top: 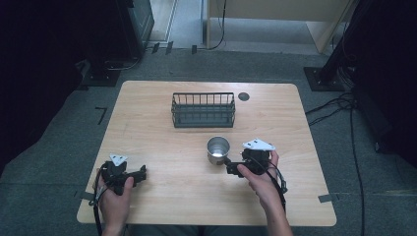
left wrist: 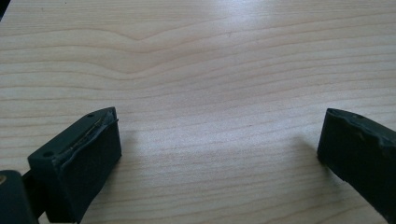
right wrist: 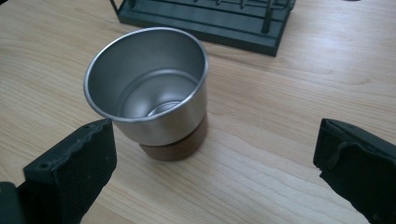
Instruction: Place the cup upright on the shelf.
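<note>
R gripper (top: pixel 230 168) w/ jaws spread wide, gripping nothing, sits at mid-right of table (top: pixel 162 196), just near-right of steel cup (top: pixel 218 150); person's R hand (top: pixel 255 172) wraps its body, grey 3-cornered plate on top. In right gripper view the R gripper (right wrist: pixel 212 154) has its 2 black jaws far apart at the bottom corners, cup (right wrist: pixel 152 91) just ahead & closer to the left jaw, rim nearly over that jaw's tip, can't tell if touching. Cup upright, mouth open upward, shiny inside, brown band round its base, standing on the wood. Not lifted, base flat on table.

L gripper (top: pixel 143 173) at near-left of table, held by L hand (top: pixel 115 187), jaws released too, nothing between them. In left gripper view the L gripper (left wrist: pixel 217 140) shows 2 black pads wide apart over bare wood grain (left wrist: pixel 201 60).

Dark wire basket (top: pixel 203 109) stands far-centre on table, well apart from L gripper, near the cup on its far side; in right gripper view its base (right wrist: pixel 210 18) sits just behind the cup. Small dark round hole/grommet (top: pixel 244 96) right of basket. Grey carpet floor (top: pixel 49 147) around table, cables (top: pixel 339 105) at far right
</note>
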`<state>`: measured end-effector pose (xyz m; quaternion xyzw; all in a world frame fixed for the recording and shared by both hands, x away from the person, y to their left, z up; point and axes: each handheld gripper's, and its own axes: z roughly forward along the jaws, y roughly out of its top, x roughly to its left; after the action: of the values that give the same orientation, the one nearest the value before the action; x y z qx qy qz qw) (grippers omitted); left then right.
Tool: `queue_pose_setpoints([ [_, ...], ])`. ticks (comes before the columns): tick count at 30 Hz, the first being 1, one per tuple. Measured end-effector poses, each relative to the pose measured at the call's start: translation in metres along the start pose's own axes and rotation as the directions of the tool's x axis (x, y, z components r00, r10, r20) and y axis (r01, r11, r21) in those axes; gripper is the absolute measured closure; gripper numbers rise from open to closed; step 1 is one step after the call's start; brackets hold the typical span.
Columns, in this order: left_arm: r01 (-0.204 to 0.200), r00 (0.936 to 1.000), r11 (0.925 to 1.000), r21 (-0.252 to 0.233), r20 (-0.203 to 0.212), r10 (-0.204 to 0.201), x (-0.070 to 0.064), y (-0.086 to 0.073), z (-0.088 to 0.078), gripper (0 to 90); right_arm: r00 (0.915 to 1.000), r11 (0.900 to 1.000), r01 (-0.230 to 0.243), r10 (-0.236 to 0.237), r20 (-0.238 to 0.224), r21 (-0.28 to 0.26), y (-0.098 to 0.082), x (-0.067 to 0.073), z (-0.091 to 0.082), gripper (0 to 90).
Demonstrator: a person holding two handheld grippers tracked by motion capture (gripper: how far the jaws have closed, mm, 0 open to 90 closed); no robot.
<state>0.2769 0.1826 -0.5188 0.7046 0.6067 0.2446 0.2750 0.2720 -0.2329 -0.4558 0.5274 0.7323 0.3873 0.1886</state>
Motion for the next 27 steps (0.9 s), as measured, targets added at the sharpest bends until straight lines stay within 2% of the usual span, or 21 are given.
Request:
queue_pose_setpoints([
  [17, 0.000, 1.0000, 1.0000, 0.000, 0.000, 0.000, 0.000, 0.000, 0.000, 0.0, 0.9984, 0.999, 0.039, -0.038, -0.042, 0.020, 0.013, 0.027, 0.021, 0.0],
  [27, 0.000, 1.0000, 1.0000, 0.000, 0.000, 0.000, 0.000, 0.000, 0.000, 0.0, 0.9992, 0.998, 0.038, -0.037, -0.018, 0.047, 0.018, 0.037, 0.040, 0.0],
])
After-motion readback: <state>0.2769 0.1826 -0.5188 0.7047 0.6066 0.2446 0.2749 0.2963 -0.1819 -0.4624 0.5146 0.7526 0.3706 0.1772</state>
